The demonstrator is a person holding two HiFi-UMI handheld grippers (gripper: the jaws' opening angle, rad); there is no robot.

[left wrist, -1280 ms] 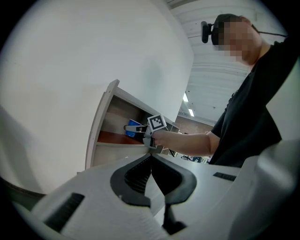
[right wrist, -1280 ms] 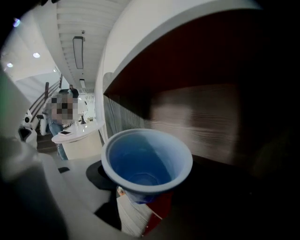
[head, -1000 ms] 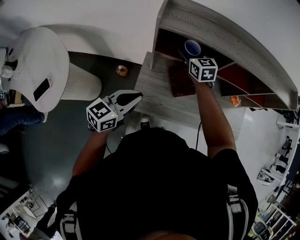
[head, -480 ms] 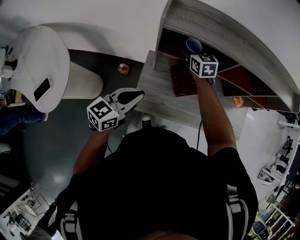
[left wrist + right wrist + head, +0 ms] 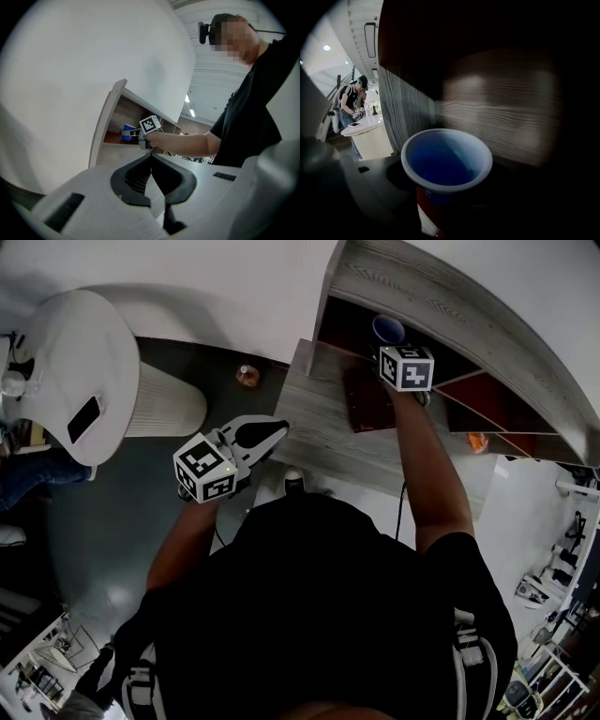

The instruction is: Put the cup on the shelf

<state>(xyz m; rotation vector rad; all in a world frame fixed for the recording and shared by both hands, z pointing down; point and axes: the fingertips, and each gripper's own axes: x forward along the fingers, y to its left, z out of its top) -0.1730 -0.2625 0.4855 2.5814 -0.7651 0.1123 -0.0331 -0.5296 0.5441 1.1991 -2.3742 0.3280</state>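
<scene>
Head view first: the right gripper (image 5: pixel 392 351) is stretched out to the far side, reaching into the grey wooden shelf (image 5: pixel 441 298), and there's the blue cup (image 5: pixel 387 329) just beyond its marker cube, inside the far-left compartment. On the board below lies a dark red flat thing (image 5: pixel 364 399). The left gripper (image 5: pixel 274 434) hangs well back on the near left, over the dark floor and off the shelf's corner. Far left stands a white round table (image 5: pixel 103 352) with a black phone (image 5: pixel 82 418) on it.

Over to the left gripper view: jaws pressed together at the tips, nothing between them. Past them, the shelf's upright side (image 5: pixel 107 123), and the right gripper's marker cube with the cup (image 5: pixel 127 131) poking out to its left, over the reddish compartment floor.

Now the right gripper view: the cup (image 5: pixel 446 161) fills the middle, mouth up and empty, with the dark jaws clamped on it from either side. Grey wood walls (image 5: pixel 501 105) close in behind and to the left. Whether its base touches the shelf floor, I can't tell.
</scene>
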